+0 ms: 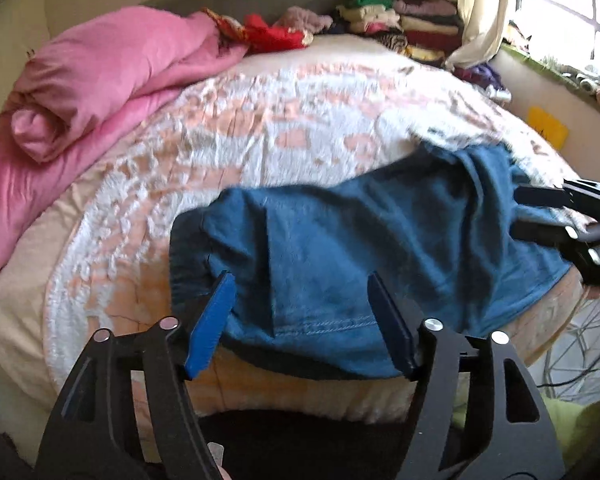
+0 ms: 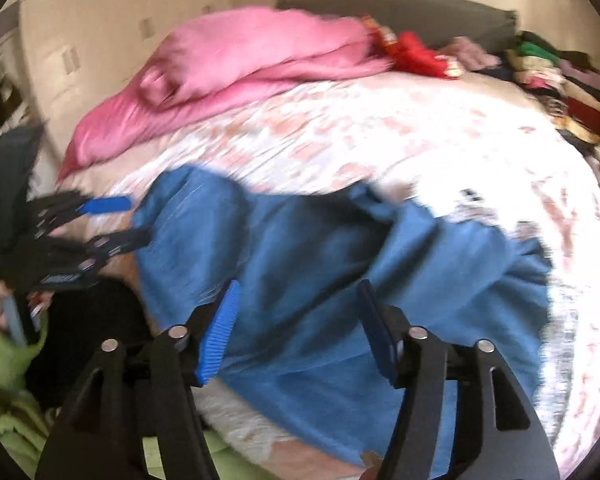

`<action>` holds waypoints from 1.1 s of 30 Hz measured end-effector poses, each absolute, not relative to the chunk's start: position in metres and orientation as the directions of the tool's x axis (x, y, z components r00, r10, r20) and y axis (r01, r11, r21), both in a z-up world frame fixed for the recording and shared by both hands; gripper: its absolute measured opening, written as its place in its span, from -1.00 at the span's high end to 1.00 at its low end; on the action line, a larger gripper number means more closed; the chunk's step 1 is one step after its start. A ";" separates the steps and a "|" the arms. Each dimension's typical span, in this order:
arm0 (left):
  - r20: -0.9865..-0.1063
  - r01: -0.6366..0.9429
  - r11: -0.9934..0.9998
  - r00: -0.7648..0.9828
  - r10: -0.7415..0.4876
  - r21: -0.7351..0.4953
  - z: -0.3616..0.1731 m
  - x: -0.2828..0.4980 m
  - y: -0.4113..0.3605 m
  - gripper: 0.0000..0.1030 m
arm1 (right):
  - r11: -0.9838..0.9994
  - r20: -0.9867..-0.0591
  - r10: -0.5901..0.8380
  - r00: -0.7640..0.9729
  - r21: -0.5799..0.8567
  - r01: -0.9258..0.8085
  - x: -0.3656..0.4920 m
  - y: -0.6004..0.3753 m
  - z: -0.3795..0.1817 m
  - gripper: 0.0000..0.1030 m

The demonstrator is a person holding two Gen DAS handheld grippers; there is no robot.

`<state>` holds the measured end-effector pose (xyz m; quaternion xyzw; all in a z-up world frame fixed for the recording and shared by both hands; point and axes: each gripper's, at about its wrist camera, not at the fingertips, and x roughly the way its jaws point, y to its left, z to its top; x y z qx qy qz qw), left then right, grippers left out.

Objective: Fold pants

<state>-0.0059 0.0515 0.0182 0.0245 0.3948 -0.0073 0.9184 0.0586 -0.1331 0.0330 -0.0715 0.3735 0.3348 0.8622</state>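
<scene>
1. i am holding two grippers over a bed (image 1: 284,112) covered with a white and peach patterned spread; a pair of blue pants (image 1: 340,248) is lying rumpled near the bed's near edge.
2. my left gripper (image 1: 302,276) is hovering above the pants near a stitched hem or band, its jaws standing wide apart with nothing between them.
3. my right gripper (image 2: 296,284) is hovering over the other part of the pants, its jaws also standing apart and gripping nothing; this view is blurred, so fine detail of the cloth is hard to tell.
4. a pink quilt (image 1: 100,80) is bunched at the far left of the bed, and folded clothes (image 1: 396,20) are stacked by the headboard, well apart from the pants.
5. i am judging this as an early step: the pants are creased and overlapping, not yet laid flat, and no neat fold is showing.
6. the next move is calling for each set of jaws to come down on an edge of the cloth, close on it, then pull outward to spread the pants flat before folding.
</scene>
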 end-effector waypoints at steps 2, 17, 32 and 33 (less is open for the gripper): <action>-0.719 0.055 0.998 0.694 -0.023 0.021 0.024 -0.005 0.044 -0.29 | 0.799 -0.692 0.491 0.529 0.117 -0.589 0.077 -0.148 0.037 -0.23; -0.803 0.289 0.941 0.512 -0.305 -0.173 -0.013 0.048 -0.050 -0.32 | 0.892 -0.784 0.351 0.513 0.113 -0.438 0.214 -0.153 0.031 -0.23; -0.831 0.307 0.940 0.476 -0.288 -0.150 -0.047 0.076 -0.072 -0.26 | 0.906 -0.878 0.233 0.417 0.040 -0.421 0.285 -0.105 -0.033 0.30; -0.829 0.309 0.939 0.478 -0.290 -0.150 -0.048 0.076 -0.072 -0.26 | 0.908 -0.873 0.248 0.420 0.059 -0.414 0.285 -0.111 -0.031 0.54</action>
